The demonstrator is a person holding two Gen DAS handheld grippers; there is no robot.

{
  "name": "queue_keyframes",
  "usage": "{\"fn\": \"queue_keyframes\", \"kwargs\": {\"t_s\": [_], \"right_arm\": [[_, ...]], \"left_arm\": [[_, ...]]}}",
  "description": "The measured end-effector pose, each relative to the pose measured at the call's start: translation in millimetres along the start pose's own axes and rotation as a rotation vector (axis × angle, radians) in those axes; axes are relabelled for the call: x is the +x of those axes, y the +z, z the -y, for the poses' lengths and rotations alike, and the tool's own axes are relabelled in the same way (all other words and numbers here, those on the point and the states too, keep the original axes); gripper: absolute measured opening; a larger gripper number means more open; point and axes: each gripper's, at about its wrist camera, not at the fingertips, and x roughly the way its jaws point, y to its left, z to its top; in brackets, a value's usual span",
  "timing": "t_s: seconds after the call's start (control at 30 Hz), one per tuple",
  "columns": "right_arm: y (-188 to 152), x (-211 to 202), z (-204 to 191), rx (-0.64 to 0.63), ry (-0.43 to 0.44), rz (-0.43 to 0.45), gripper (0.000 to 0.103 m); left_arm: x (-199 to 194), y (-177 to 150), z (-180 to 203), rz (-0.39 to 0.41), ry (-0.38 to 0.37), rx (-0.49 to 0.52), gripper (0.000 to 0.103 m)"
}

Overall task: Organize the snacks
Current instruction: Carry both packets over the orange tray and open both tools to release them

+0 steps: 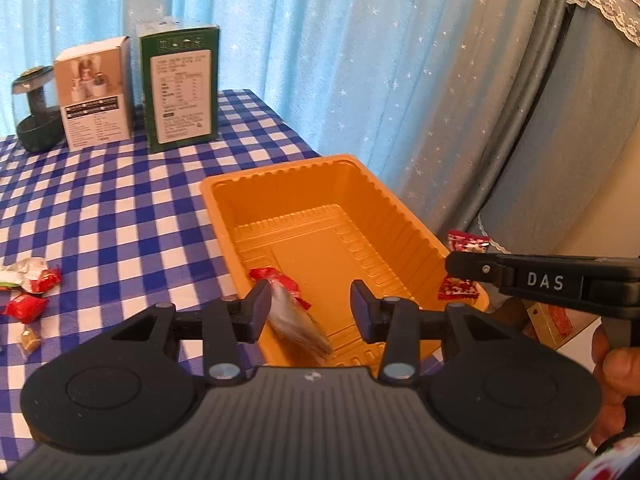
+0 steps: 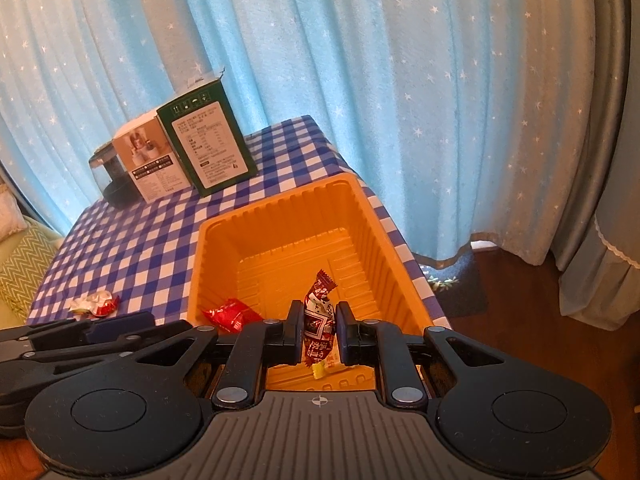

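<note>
An orange plastic tray (image 1: 280, 172) stands on the blue checked tablecloth by the table's right edge. My left gripper (image 1: 312, 306) hangs over the tray's near end, open. A blurred grey-silver packet (image 1: 300, 326) sits in the gap beside the left finger, and the pads do not press on it. A red snack (image 1: 276, 280) lies on the tray floor behind it. My right gripper (image 2: 319, 320) is shut on a dark red and white candy wrapper (image 2: 318, 320) held upright over the tray (image 2: 280, 200). The red snack (image 2: 232, 316) lies to its left.
Several loose wrapped snacks (image 1: 28, 288) lie on the cloth at the left. A green box (image 1: 180, 88), a white box (image 1: 96, 92) and a dark stand (image 1: 36, 112) line the back edge before the blue curtain. A hand (image 1: 608, 368) holds the right gripper.
</note>
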Motion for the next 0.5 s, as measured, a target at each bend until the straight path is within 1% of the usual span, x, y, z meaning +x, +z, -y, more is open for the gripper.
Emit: {"fn": "queue_keyframes", "kwargs": {"t_s": [0.13, 0.4, 0.5], "right_arm": [[-1, 2, -3, 0.004, 0.012, -0.011, 0.017], [2, 12, -13, -0.019, 0.044, -0.022, 0.017], [5, 15, -14, -0.007, 0.076, -0.029, 0.018]], "left_arm": [[-12, -5, -12, 0.009, 0.023, -0.026, 0.043], [-29, -15, -24, 0.021, 0.048, -0.045, 0.043], [-32, -19, -27, 0.021, 0.054, -0.055, 0.043]]}}
